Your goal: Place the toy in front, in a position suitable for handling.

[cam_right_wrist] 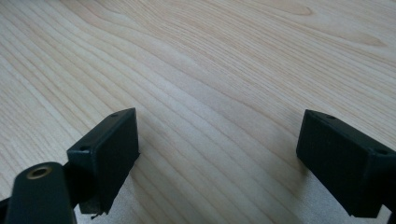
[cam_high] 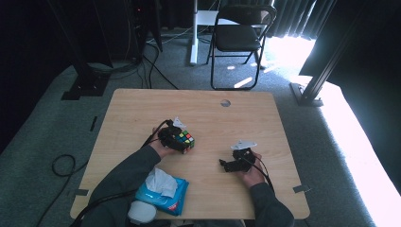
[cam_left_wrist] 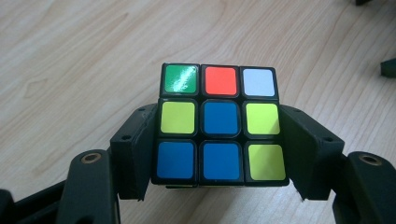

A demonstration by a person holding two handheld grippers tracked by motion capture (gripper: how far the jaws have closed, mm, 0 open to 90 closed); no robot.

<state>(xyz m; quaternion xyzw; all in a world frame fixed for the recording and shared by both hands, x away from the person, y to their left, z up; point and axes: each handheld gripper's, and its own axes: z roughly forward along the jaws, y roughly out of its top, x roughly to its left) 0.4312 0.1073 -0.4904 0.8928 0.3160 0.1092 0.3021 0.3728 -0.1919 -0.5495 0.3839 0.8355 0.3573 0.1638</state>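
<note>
Left hand-held gripper [cam_left_wrist: 219,154] pinches the puzzle cube [cam_left_wrist: 218,125] by its two sides, near mid-surface [cam_high: 142,109]. Right hand-held gripper [cam_right_wrist: 217,158]: jaws spread, nothing between, low over bare wood. Tissue pack [cam_high: 163,193] at near edge. Folding chair [cam_high: 239,35] beyond, on grey carpet.

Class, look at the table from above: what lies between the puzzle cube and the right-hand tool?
Nothing: in the high view the stretch of table between the cube and the right tool is bare wood.
</note>
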